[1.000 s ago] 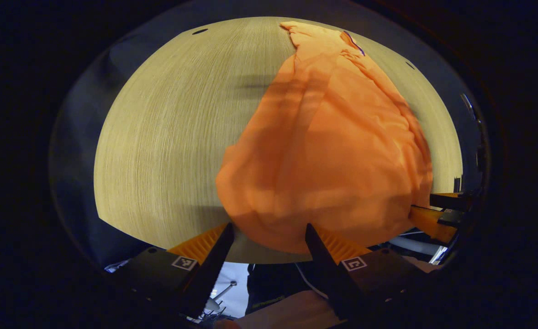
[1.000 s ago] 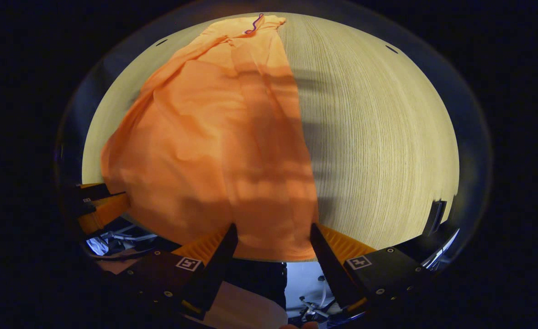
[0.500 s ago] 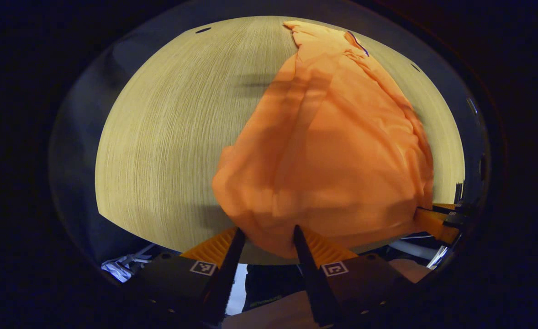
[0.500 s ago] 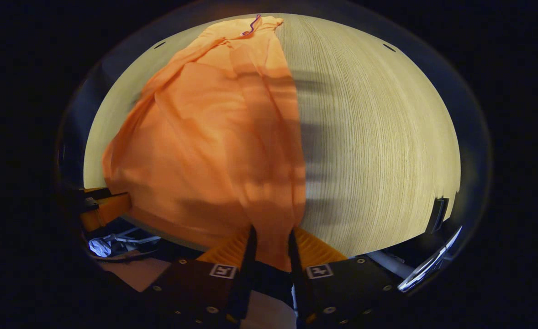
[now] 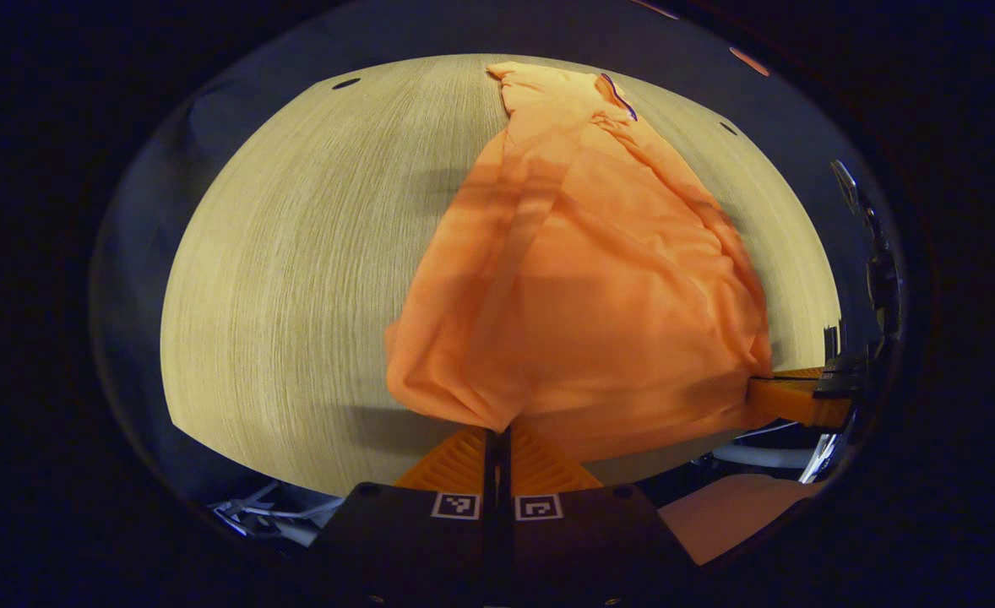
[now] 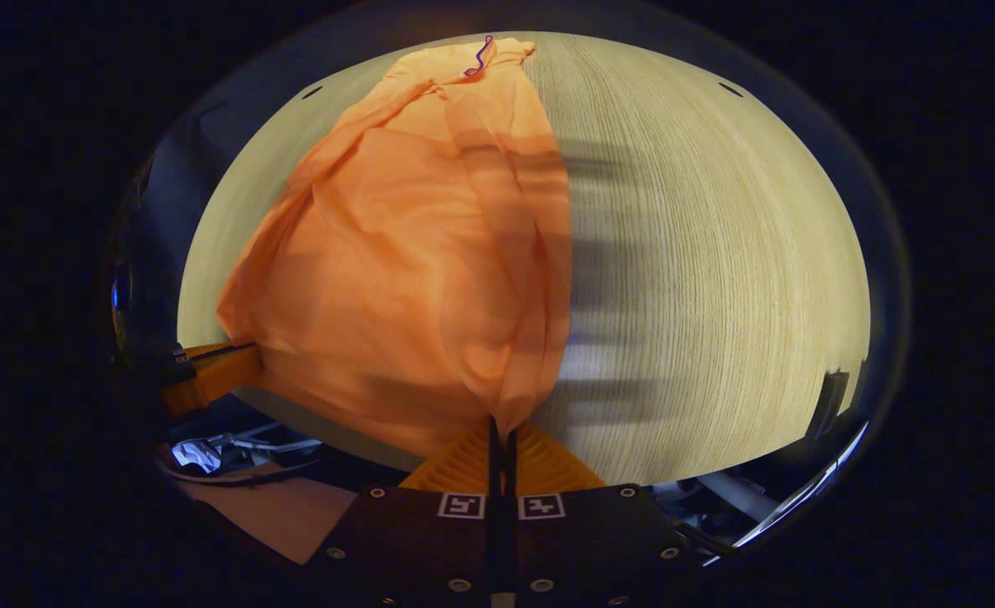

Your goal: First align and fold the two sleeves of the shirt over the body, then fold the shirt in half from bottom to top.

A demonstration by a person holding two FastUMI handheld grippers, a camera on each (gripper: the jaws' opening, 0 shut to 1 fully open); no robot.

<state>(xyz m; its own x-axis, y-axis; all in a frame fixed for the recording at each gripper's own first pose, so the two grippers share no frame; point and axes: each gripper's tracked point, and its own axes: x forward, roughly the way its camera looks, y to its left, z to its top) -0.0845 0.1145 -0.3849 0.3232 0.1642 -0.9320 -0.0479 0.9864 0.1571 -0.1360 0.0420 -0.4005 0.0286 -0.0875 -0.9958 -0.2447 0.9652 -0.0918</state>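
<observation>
Orange fabric: the shirt (image 5: 582, 287) lies stretched along the light wooden table (image 5: 295, 279), its hem end close to both grippers and its collar end far ahead of them.
Change since half a second ago: both pairs of fingers, which then stood apart around the near edge of the cloth, have now come together on it.
Left gripper (image 5: 498, 432): its fingers are pressed together with the left hem corner pinched between them; a small fold of fabric bunches just in front of the tips.
Right gripper (image 6: 502, 426): clamped in the same way on the right hem corner, and the cloth rises a little from the table to the tips.
Meaning for the task: the sleeves seem already folded in, because the shirt is a narrow strip. I judge that the second step, folding from bottom to top, is now beginning, with both corners gripped.
Next move, as a judgement: both corners should be lifted together and carried forward toward the collar, at equal height, so that the edges meet.
Left gripper view adds: the other gripper far to its right, at the shirt's edge, and the smooth left side of the shirt.
Right gripper view adds: the other gripper far to its left, a dark trim line at the collar (image 6: 478, 57), and shadow bands on the table to the right of the shirt.
</observation>
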